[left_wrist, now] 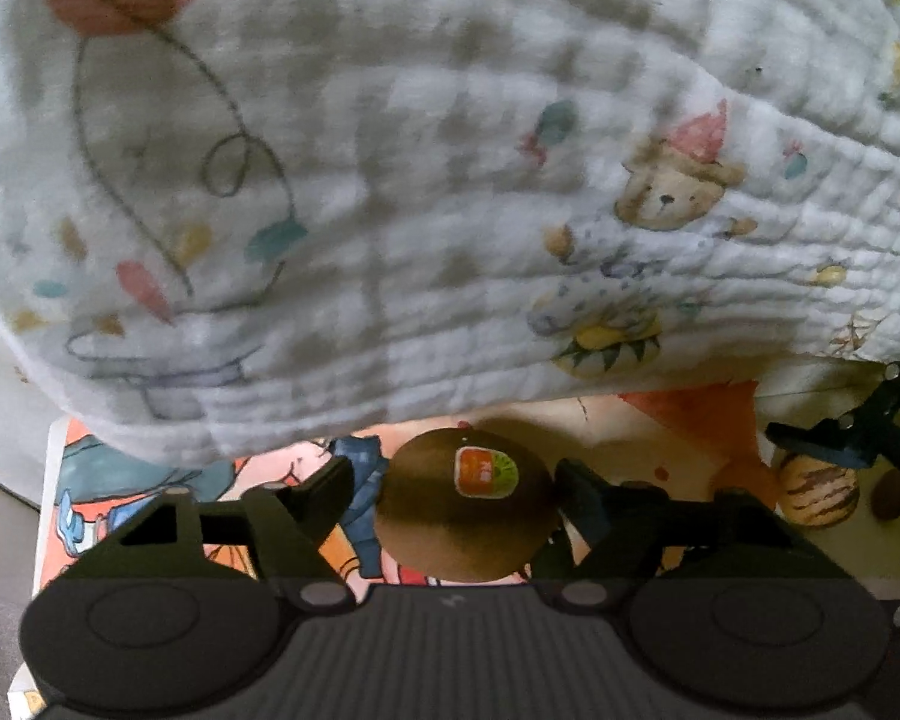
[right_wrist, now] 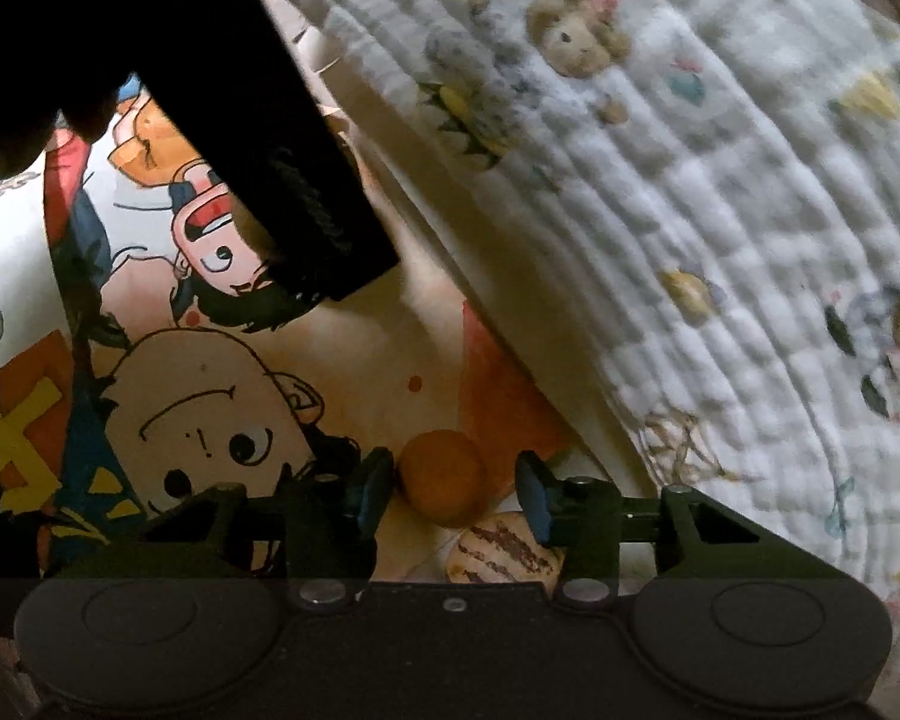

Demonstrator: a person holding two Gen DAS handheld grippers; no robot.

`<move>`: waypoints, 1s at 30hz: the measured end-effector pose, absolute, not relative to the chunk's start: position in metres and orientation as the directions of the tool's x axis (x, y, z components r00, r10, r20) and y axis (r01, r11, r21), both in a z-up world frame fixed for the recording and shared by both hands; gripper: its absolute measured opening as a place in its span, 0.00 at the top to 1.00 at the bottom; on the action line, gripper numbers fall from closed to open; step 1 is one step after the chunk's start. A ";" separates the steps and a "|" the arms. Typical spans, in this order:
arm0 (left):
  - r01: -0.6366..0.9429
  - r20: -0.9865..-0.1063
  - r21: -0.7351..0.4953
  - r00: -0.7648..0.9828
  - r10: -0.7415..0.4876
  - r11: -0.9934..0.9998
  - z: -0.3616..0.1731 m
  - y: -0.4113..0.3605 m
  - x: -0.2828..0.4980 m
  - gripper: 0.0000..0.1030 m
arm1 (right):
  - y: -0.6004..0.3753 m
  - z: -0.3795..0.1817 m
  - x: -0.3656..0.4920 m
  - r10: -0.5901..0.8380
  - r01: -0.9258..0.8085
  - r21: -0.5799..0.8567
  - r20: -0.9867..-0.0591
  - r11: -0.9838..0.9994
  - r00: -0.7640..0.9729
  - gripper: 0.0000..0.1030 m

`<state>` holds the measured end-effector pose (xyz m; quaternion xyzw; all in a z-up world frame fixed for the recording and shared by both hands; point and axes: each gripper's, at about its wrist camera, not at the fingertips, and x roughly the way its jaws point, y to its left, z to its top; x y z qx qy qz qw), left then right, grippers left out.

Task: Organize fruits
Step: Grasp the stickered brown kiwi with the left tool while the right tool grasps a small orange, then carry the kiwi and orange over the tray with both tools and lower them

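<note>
A brown kiwi (left_wrist: 465, 507) with a red and green sticker sits between the fingers of my left gripper (left_wrist: 453, 495), whose jaws stand against its sides. A small orange fruit (right_wrist: 444, 477) lies on the cartoon-printed mat (right_wrist: 210, 408) between the open fingers of my right gripper (right_wrist: 453, 489), with gaps on both sides. A round striped tan fruit (right_wrist: 501, 555) lies just below the orange one. In the left wrist view the orange fruit (left_wrist: 744, 477) and striped fruit (left_wrist: 819, 489) show at the right, under the right gripper's dark fingers (left_wrist: 822, 441).
A white quilted blanket (left_wrist: 420, 180) with bear and balloon prints hangs over the far side of the mat and also fills the right of the right wrist view (right_wrist: 720, 210). The dark body of the left gripper (right_wrist: 258, 150) crosses the upper left there.
</note>
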<state>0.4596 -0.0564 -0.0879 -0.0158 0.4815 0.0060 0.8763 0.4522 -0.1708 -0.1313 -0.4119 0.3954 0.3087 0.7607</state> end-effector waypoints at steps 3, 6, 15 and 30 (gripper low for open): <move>-0.026 -0.846 -0.027 0.533 -0.009 0.999 -0.087 -0.057 0.468 0.33 | -0.165 -0.135 0.456 0.140 -0.807 -0.377 -0.865 0.455 0.482 0.66; -0.027 -0.845 -0.031 0.535 -0.012 0.999 -0.088 -0.058 0.469 0.34 | -0.162 -0.137 0.457 0.136 -0.804 -0.373 -0.866 0.464 0.480 0.67; -0.036 -0.849 -0.049 0.528 -0.022 0.998 -0.086 -0.052 0.441 0.35 | -0.164 -0.122 0.434 0.162 -0.790 -0.349 -0.860 0.505 0.484 0.67; -0.052 -0.834 -0.102 0.548 -0.056 0.993 -0.068 -0.029 0.366 0.35 | -0.161 -0.080 0.379 0.212 -0.762 -0.313 -0.839 0.567 0.502 0.67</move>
